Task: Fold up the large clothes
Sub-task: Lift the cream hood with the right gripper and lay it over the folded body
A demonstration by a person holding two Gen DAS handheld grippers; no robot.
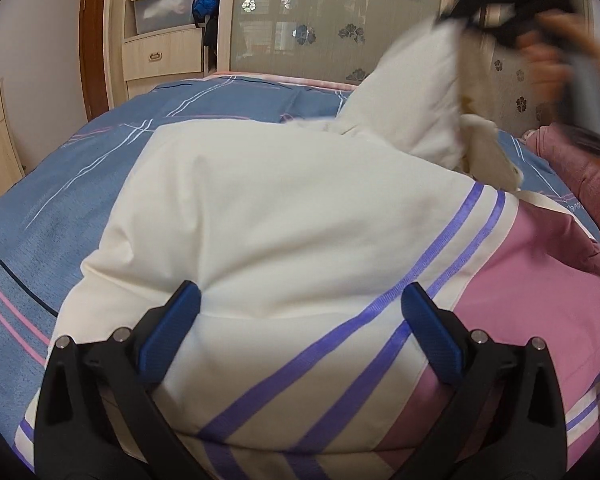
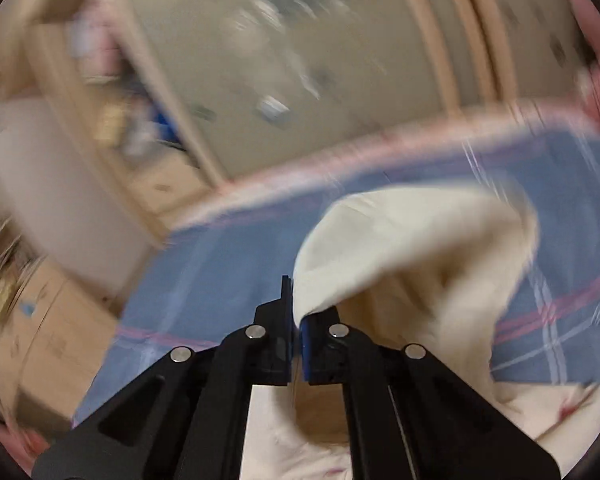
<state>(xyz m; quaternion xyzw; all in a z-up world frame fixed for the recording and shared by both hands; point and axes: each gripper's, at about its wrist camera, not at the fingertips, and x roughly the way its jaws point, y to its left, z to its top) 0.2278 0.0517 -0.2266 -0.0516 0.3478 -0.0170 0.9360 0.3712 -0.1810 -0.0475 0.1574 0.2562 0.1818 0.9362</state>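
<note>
While right gripper (image 2: 296,332) pinches cream garment (image 1: 284,220) flap raised above bed (image 1: 60,184), left gripper (image 1: 300,320) rests spread on body: carry flap across, keep edges aligned, lower slowly.

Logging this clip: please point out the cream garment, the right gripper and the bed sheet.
cream garment (image 1: 260,208): left wrist view, flat cream body panel.
right gripper (image 2: 296,320): right wrist view, between its fingers, shut on cream cloth.
bed sheet (image 1: 60,200): left wrist view, bare blue area left of garment.
</note>
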